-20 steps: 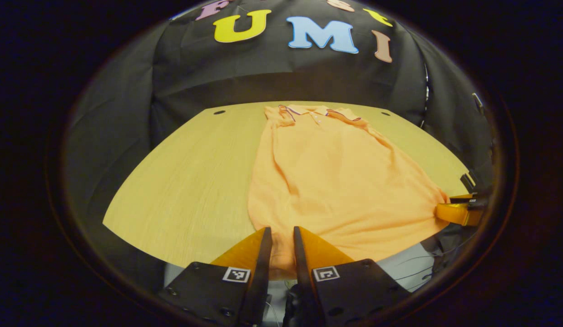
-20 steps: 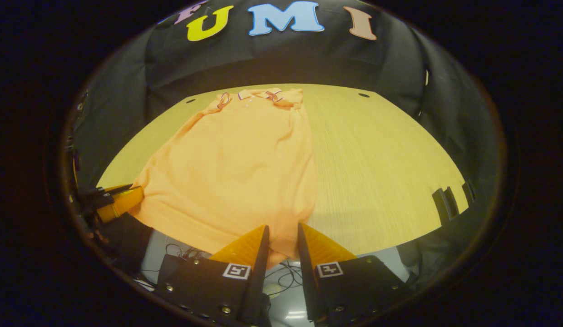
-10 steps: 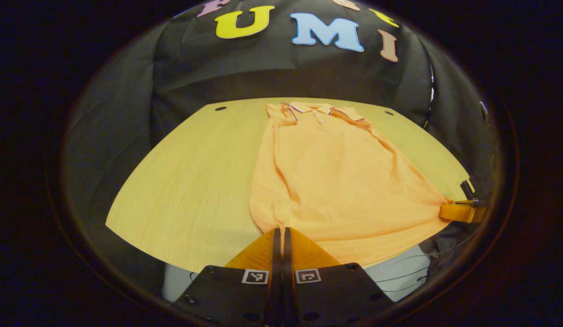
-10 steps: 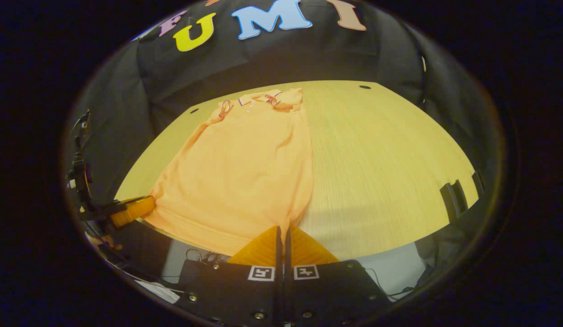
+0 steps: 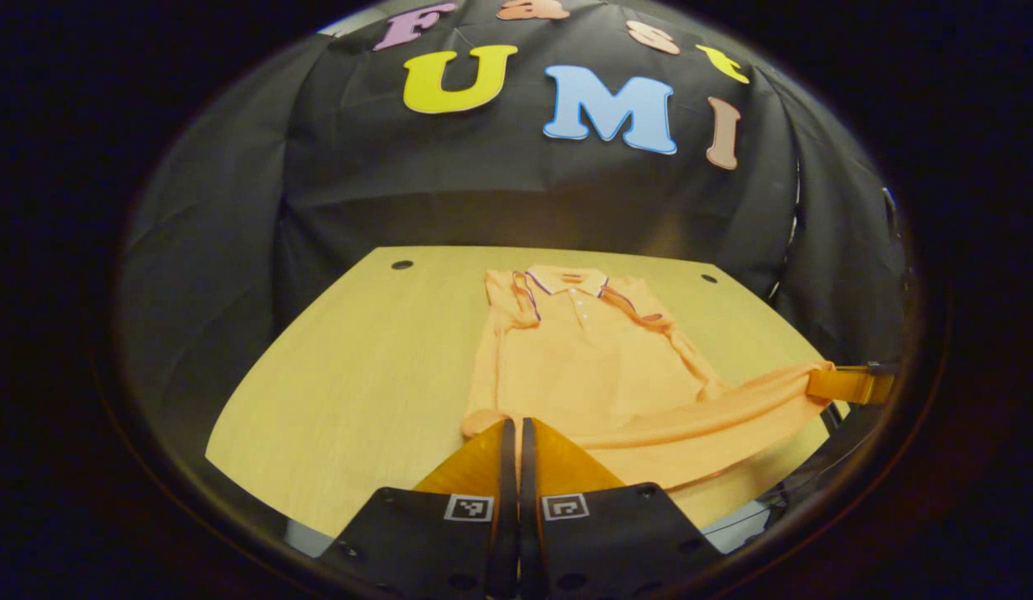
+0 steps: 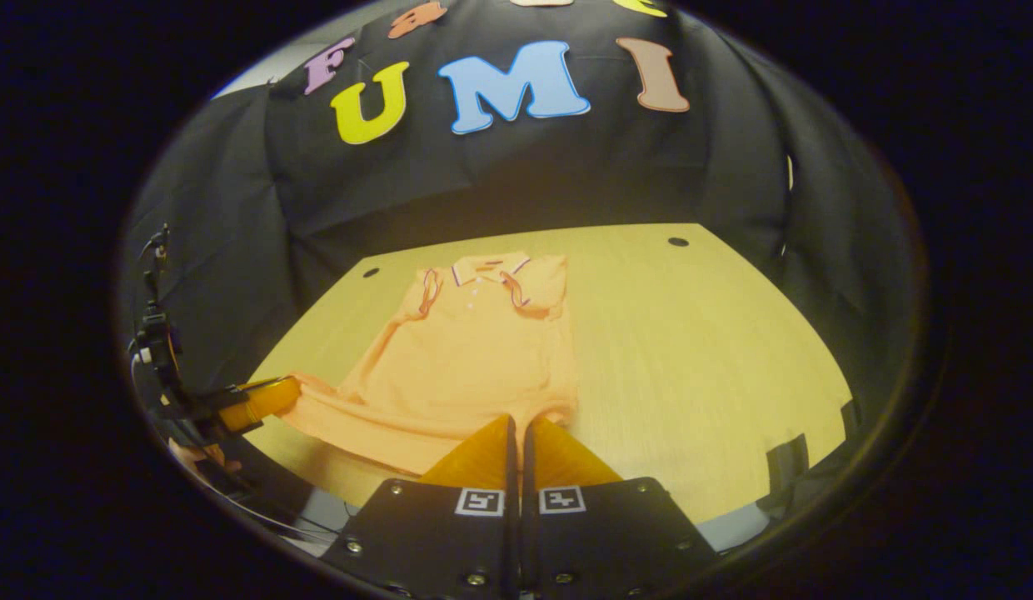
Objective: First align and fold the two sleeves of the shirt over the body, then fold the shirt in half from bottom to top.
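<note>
An orange polo shirt point(image 5: 591, 358) lies on the wooden table point(image 5: 350, 375), collar at the far end, both sleeves folded over the body. My left gripper point(image 5: 511, 425) is shut on the hem's left corner, lifted off the table. In the right gripper view the same shirt point(image 6: 466, 358) shows, with my right gripper point(image 6: 516, 421) shut on the hem's right corner. The lifted hem hangs as a band between the two grippers. The right gripper point(image 5: 845, 385) also appears at the right edge of the left gripper view, and the left gripper point(image 6: 262, 400) at the left edge of the right gripper view.
The table point(image 6: 700, 350) has small dark holes point(image 6: 677, 242) near its far corners. Black cloth walls rise behind and beside it. A dark clamp-like fixture point(image 6: 787, 458) sits at the table's near right edge. Cables and a stand point(image 6: 154, 333) show at the left.
Both grippers closed on the hem corners about a second ago. Since then they have risen and moved toward the collar, lifting the hem off the table.
</note>
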The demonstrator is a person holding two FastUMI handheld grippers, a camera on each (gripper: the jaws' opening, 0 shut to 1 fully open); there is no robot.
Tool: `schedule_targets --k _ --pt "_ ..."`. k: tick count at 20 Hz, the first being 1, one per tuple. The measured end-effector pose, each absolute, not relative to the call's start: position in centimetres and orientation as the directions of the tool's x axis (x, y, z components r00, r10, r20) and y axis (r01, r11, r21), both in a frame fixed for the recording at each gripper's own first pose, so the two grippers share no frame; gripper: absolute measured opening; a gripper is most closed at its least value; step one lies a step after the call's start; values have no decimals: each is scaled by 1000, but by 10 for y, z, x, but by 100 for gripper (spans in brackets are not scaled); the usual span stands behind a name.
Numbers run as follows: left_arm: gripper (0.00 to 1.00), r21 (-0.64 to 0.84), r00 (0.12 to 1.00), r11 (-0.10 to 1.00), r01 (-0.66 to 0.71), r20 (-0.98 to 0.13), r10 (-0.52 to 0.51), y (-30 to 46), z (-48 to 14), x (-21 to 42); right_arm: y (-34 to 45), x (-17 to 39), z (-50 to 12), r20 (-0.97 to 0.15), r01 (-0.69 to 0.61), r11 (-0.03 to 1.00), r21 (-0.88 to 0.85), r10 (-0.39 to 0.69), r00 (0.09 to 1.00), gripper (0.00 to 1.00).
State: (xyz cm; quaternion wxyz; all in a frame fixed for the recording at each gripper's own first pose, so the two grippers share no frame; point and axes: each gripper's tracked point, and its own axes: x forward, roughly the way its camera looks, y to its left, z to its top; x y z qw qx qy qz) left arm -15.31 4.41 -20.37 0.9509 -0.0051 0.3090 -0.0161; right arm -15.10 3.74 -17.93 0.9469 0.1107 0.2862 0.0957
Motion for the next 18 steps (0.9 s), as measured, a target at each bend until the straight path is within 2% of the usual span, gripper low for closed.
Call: schedule_targets --k 9,18 --pt "7 -95 859 995 38 -506 -81 44 -173 -53 35 -61 -125 -450 -95 970 224 190 873 1" --pt "7 -141 855 982 123 -488 -177 48 -171 49 44 22 -103 -458 -12 985 175 92 884 1"
